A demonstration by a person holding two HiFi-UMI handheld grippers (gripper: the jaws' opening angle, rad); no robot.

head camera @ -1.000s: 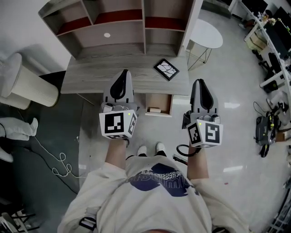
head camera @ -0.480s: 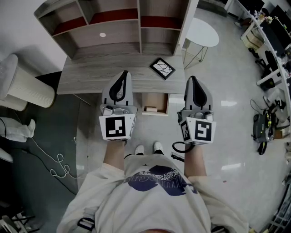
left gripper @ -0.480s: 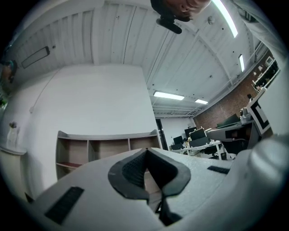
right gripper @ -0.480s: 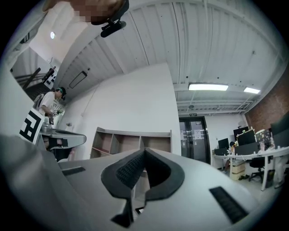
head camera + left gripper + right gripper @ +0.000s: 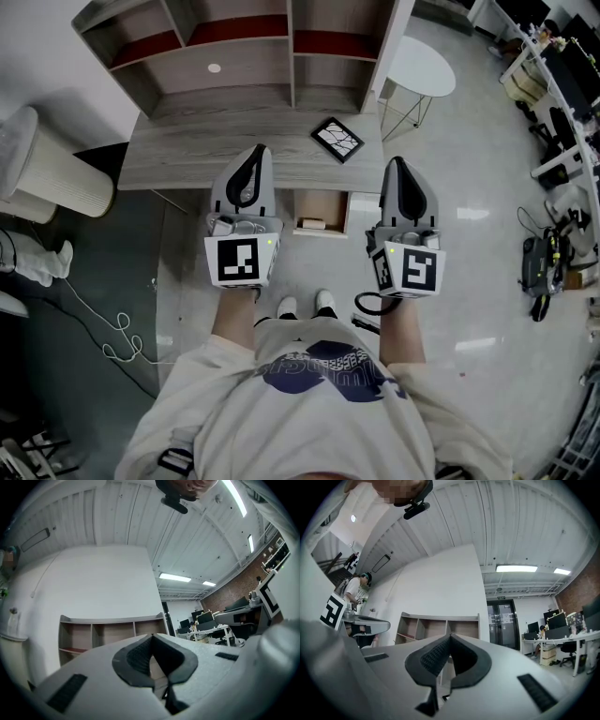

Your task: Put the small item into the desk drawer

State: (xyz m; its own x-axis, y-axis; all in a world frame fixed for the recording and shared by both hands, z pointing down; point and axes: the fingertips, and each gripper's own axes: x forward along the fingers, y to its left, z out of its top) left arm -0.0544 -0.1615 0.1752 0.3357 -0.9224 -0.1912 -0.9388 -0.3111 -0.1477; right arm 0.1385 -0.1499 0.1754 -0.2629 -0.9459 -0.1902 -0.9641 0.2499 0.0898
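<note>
In the head view the wooden desk (image 5: 216, 150) stands ahead of me, with its drawer (image 5: 336, 201) pulled open below the front edge. A small pale item (image 5: 312, 225) lies inside the drawer near its front. My left gripper (image 5: 256, 151) hangs over the desk's front edge, left of the drawer, jaws shut and empty. My right gripper (image 5: 396, 162) is held right of the drawer above the floor, also shut on nothing. Both gripper views look up and forward, and the closed jaws of the left gripper (image 5: 151, 637) and the right gripper (image 5: 450, 637) hold nothing.
A black-framed tile (image 5: 337, 140) lies on the desk's right end. A shelf unit (image 5: 244, 47) rises behind the desk. A white round side table (image 5: 422, 70) stands at the right, a pale ribbed bin (image 5: 61, 183) at the left, and a cable (image 5: 112, 333) trails on the floor.
My right gripper has moved a little left and forward, nearer the drawer. The left gripper has hardly moved.
</note>
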